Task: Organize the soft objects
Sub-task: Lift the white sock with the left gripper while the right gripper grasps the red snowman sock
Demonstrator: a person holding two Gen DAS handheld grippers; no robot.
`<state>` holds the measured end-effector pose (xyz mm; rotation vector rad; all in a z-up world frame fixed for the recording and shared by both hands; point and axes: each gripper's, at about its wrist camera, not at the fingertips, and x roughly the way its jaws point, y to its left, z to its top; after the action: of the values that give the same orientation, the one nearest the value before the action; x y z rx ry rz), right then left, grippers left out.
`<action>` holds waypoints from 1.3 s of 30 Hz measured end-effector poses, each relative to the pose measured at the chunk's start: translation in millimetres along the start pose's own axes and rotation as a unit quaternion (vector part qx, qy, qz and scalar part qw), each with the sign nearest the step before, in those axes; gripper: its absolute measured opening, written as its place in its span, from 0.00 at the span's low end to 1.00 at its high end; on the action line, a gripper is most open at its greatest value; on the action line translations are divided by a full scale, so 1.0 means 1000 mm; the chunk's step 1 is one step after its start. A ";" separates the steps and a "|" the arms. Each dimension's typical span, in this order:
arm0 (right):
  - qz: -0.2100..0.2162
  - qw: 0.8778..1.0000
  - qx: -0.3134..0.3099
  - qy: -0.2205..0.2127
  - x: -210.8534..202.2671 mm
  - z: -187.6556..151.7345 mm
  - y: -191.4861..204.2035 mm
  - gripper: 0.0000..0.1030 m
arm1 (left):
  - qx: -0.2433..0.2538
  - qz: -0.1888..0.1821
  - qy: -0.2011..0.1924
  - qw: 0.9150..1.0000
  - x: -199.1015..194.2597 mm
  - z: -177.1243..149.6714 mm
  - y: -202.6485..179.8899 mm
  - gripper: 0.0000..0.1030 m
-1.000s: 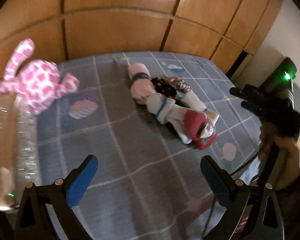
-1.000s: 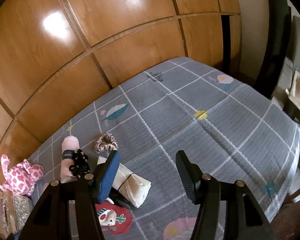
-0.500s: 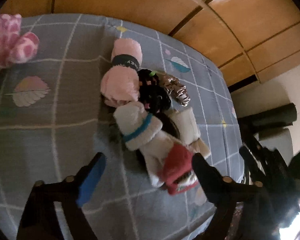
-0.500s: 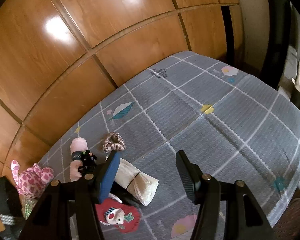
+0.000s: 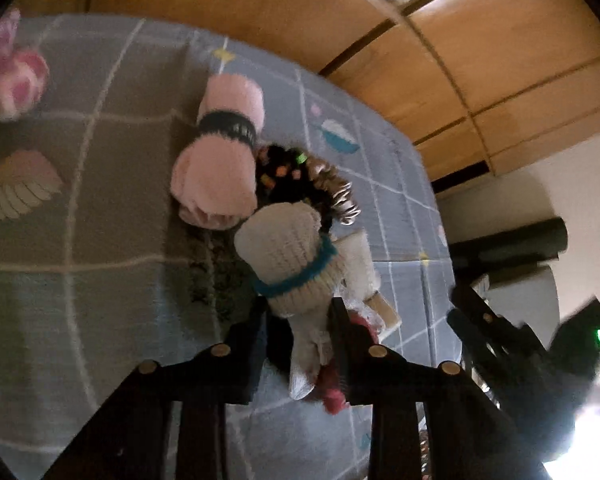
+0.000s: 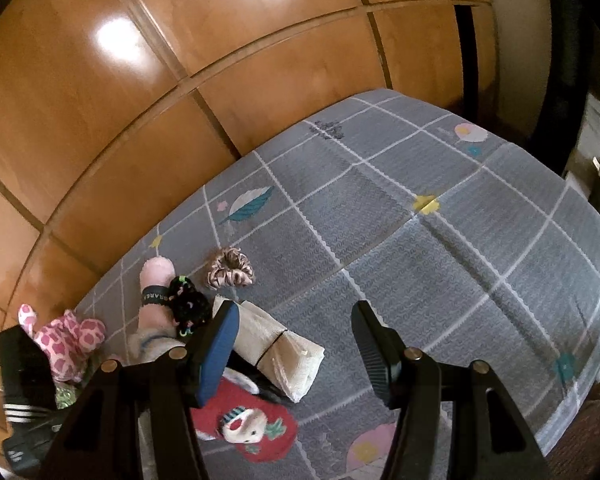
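Bed cover [image 6: 380, 216]: grey, white grid lines, printed with small motifs, namely a white-and-teal feather [image 6: 250, 204], a yellow flower [image 6: 425, 203], a pink flower [image 6: 368, 450] near the lower edge (partly cut off by the frame).

Wood panelling [image 6: 204, 52]: glossy brown, dark seams between panels, runs along the far edge of the bed; a light reflection [image 6: 112, 36] sits on one panel.

White wall [image 5: 496, 200] to the right of the panelling in the left wrist view, with a dark horizontal roll [image 5: 508, 240] against it (identity unclear, blurred).
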<state>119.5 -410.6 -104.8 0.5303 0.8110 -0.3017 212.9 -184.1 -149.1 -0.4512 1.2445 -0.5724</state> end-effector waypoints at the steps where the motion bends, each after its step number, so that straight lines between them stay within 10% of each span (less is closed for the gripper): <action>1: 0.000 1.000 -0.003 0.001 0.000 0.000 0.001 0.57 | 0.016 0.005 -0.006 1.000 -0.009 -0.002 -0.001 0.28; 11: 0.022 0.997 -0.050 0.047 0.014 -0.010 0.022 0.57 | 0.056 0.056 -0.006 0.997 -0.063 -0.023 0.021 0.29; 16: 0.030 0.995 -0.067 0.067 0.020 -0.016 0.029 0.57 | 0.018 0.085 0.001 0.996 -0.065 -0.029 0.046 0.63; 25: 0.048 0.994 -0.067 0.076 0.021 -0.018 0.031 0.57 | -0.034 0.100 -0.002 0.994 -0.045 -0.018 0.051 0.64; 39: 0.047 0.994 -0.062 0.077 0.022 -0.016 0.030 0.57 | 0.066 0.182 -0.030 0.981 -0.009 -0.006 0.018 0.60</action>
<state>137.3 -378.0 -120.5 0.4770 0.9447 -0.1241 207.7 -164.6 -154.8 -0.1222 1.1872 -0.3230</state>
